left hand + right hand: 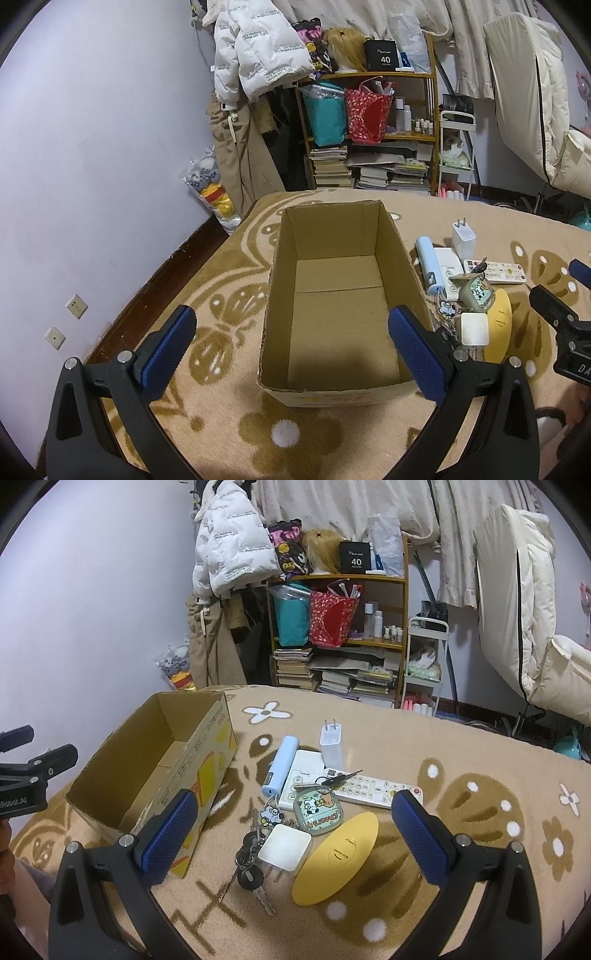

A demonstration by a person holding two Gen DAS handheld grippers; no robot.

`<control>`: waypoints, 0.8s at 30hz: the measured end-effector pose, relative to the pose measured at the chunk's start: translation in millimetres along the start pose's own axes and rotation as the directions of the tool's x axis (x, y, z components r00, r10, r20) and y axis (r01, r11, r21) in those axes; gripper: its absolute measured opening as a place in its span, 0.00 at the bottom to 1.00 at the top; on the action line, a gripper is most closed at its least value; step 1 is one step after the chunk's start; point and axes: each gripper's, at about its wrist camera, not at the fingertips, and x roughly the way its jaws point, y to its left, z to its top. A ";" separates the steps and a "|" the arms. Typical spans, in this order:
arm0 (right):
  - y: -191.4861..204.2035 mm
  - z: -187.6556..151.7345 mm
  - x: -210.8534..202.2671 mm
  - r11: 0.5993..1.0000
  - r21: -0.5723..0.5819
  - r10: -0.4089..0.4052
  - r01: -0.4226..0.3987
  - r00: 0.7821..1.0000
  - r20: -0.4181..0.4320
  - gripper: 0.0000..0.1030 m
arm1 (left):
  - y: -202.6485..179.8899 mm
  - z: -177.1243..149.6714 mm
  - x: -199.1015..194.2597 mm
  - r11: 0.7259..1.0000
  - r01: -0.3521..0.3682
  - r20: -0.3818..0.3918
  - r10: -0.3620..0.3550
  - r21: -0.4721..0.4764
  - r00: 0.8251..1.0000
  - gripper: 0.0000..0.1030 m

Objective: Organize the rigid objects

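Rigid items clustered on patterned blanket just right of cardboard box (332, 306): square white charger (284, 847), yellow oval case (336, 858), keys (251, 871), remote (373, 788). Grouping likely staged for transfer. Box open-topped, appears empty; near corner shadowed. Left gripper (301, 343) jaws apart above box; right gripper (295, 834) jaws apart over cluster, holding nothing.

My left hand-held gripper (291, 345) and right hand-held gripper (293, 829) match: black curved arms, silver screw heads, and blue textured pads (168, 836) on the fingers.

White puffer jacket (255, 55) beside wooden shelf (432, 110) of stacked books (332, 166).
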 end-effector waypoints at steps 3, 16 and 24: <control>-6.0 5.0 2.5 1.000 0.004 -0.001 0.001 1.000 -0.010 1.00 | 1.6 4.7 3.4 1.000 -0.013 -0.023 0.013 0.001 1.000 1.00; -27.2 21.8 47.0 0.995 0.096 0.019 -0.010 0.996 -0.087 1.00 | 24.7 35.0 40.7 0.999 -0.037 -0.148 0.031 -0.040 0.988 1.00; -22.5 24.7 78.0 0.997 0.074 0.006 0.003 0.992 -0.127 1.00 | 29.3 42.1 79.7 0.998 -0.054 -0.276 0.055 0.013 0.960 1.00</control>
